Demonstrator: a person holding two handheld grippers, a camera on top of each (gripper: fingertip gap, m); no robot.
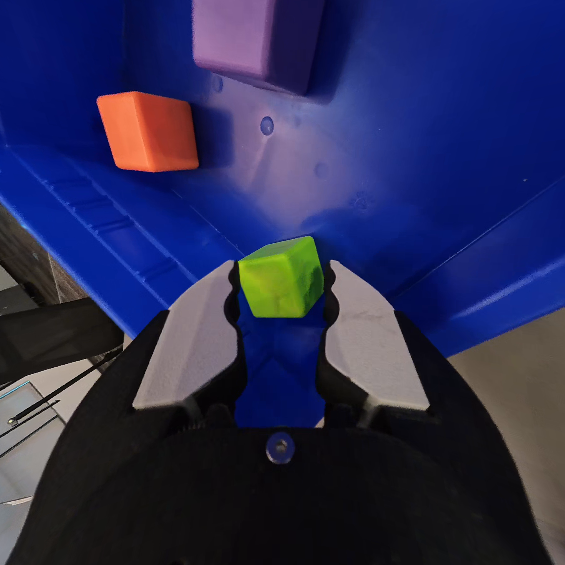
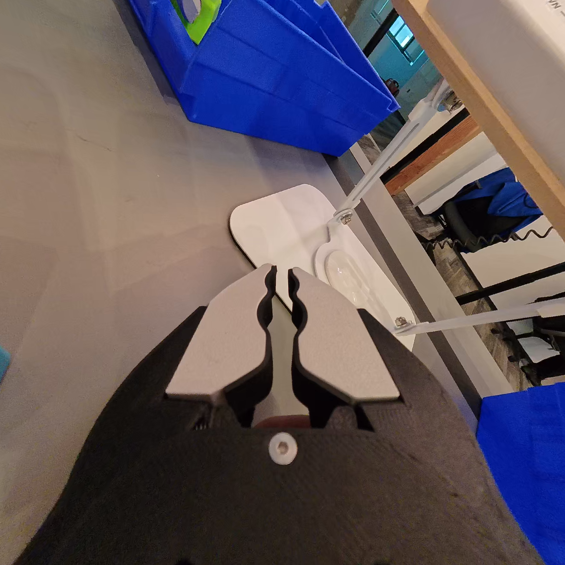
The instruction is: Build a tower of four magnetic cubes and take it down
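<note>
In the left wrist view a lime-green cube point(image 1: 281, 278) lies tilted in the near corner of a blue bin point(image 1: 428, 153). My left gripper point(image 1: 282, 269) is open with its fingertips on either side of the cube. The left fingertip point(image 1: 226, 275) touches the cube's corner, and a thin gap shows at the right one. An orange cube point(image 1: 148, 131) and a purple cube point(image 1: 253, 39) rest farther in on the bin floor. My right gripper point(image 2: 282, 273) is shut and empty, hovering over the grey table point(image 2: 91, 183) near a white base plate point(image 2: 275, 220).
In the right wrist view a blue bin point(image 2: 275, 91) holds a lime-green part point(image 2: 201, 18). Another blue bin point(image 2: 526, 458) stands at the near right. White struts point(image 2: 376, 165) rise from the plate at the table edge. A teal object point(image 2: 3, 363) shows at the left. Some 30 cm of space lies between my two pairs of fingers.
</note>
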